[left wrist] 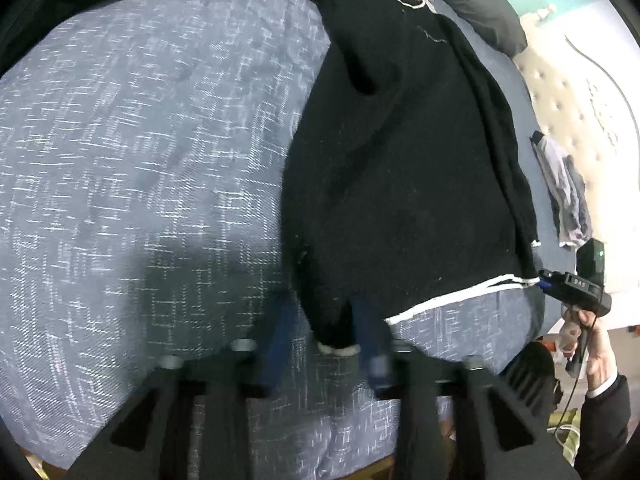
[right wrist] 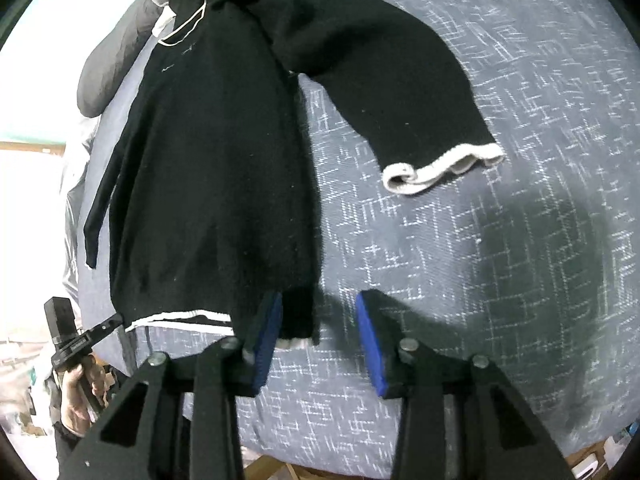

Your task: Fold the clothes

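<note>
A black sweater with white trim lies on a blue-grey patterned bed cover. My left gripper is open, its blue fingers straddling the sweater's near corner and white cuff. In the right wrist view the sweater lies flat with one sleeve spread to the right, ending in a white cuff. My right gripper is open, its left pad touching the sweater's hem corner. Each view shows the other gripper at the hem's far end: the right one, the left one.
A dark grey garment lies beyond the sweater's collar. A tufted cream headboard and a small pile of cloth sit to the right in the left wrist view. The bed's near edge runs just under both grippers.
</note>
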`<state>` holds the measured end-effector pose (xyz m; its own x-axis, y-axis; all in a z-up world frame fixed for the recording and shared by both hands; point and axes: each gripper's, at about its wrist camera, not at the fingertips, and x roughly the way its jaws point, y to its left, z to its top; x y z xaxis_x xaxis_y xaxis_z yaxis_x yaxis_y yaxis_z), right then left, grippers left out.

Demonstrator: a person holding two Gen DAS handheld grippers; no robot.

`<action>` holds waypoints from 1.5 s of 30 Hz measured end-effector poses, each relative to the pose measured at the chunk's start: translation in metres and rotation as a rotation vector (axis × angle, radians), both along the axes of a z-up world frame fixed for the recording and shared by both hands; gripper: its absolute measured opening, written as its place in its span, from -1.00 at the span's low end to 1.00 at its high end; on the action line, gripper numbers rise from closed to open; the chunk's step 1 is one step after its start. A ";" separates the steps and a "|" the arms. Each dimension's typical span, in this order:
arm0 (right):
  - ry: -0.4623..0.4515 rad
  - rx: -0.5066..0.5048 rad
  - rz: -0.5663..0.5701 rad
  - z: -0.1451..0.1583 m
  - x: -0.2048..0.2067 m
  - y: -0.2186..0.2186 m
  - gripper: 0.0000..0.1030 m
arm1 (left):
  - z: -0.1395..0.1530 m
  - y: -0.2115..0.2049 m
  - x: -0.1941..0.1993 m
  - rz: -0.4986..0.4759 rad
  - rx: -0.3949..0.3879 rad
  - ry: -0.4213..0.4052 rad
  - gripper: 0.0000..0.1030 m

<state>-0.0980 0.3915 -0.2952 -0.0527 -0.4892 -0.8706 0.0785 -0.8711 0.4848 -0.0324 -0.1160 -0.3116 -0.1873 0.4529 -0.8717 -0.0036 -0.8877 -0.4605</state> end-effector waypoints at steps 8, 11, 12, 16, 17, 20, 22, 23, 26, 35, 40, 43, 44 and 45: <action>0.043 0.033 0.063 0.003 0.003 -0.013 -0.91 | 0.015 0.004 0.003 -0.016 -0.022 0.045 -0.86; 0.072 0.049 0.066 0.010 0.004 -0.005 -0.94 | 0.029 0.000 0.008 -0.030 -0.020 0.068 -0.87; 0.083 0.052 0.066 0.013 0.005 -0.002 -0.95 | 0.033 -0.002 0.011 -0.037 -0.022 0.076 -0.87; 0.102 0.065 0.057 0.027 0.006 0.017 -1.00 | 0.042 -0.011 0.025 -0.029 -0.005 0.085 -0.87; 0.099 0.069 0.049 0.029 0.007 0.021 -1.00 | 0.043 -0.018 0.029 -0.027 -0.003 0.090 -0.87; 0.081 0.020 0.033 0.030 0.008 0.029 -1.00 | 0.047 -0.020 0.030 -0.018 -0.004 0.092 -0.87; 0.079 -0.021 0.015 0.031 0.009 0.029 -0.98 | 0.046 -0.016 0.030 -0.017 -0.011 0.090 -0.87; 0.077 -0.041 0.006 0.031 0.009 0.029 -0.93 | 0.048 -0.015 0.027 -0.017 -0.011 0.090 -0.87; 0.073 -0.076 -0.004 0.030 0.011 0.022 -0.65 | 0.053 -0.011 0.022 -0.020 -0.015 0.099 -0.87; 0.045 -0.068 -0.006 0.004 0.003 -0.023 -0.38 | 0.062 -0.007 0.017 -0.026 -0.025 0.122 -0.87; 0.043 0.030 -0.007 -0.011 -0.003 -0.039 -0.39 | 0.064 -0.009 0.017 -0.023 -0.028 0.128 -0.87; 0.060 0.053 -0.001 -0.015 -0.002 -0.043 -0.73 | 0.064 -0.008 0.017 -0.037 -0.022 0.132 -0.87; 0.070 0.050 -0.004 -0.015 -0.001 -0.043 -0.82 | 0.064 -0.008 0.017 -0.037 -0.021 0.133 -0.87; 0.080 0.047 -0.006 -0.015 0.000 -0.042 -0.87 | 0.064 -0.008 0.018 -0.037 -0.019 0.133 -0.87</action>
